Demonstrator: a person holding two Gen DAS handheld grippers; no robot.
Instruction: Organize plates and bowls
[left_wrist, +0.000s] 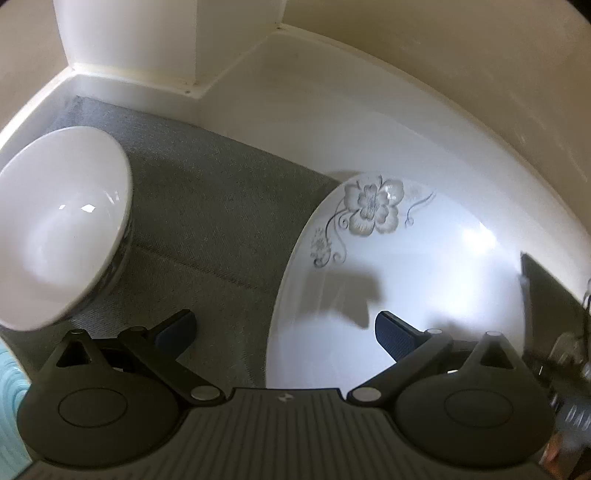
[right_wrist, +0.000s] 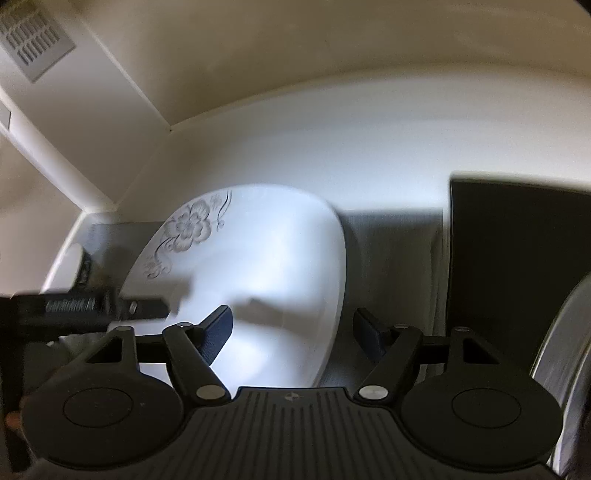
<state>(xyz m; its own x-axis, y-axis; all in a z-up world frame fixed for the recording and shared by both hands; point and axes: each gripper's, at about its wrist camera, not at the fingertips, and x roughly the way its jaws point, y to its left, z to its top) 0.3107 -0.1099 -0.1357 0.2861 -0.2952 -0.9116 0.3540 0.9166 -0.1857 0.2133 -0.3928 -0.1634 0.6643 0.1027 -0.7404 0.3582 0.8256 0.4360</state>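
No words, numbers or brand names can be read in either view. The nearest thing to a sign is a small round emblem moulded on the ribbed body of each hand-held gripper — too small to make out. The plate (left_wrist: 406, 266) bears only a grey flower pattern near its rim — decoration, not lettering.

- Left wrist camera looks down close over its fingers (left_wrist: 177, 328) at the grey mat (left_wrist: 221, 221).
- Right wrist camera faces forward, low and close.
- Both views share the flowered plate (left_wrist: 424, 266) (right_wrist: 266, 258).
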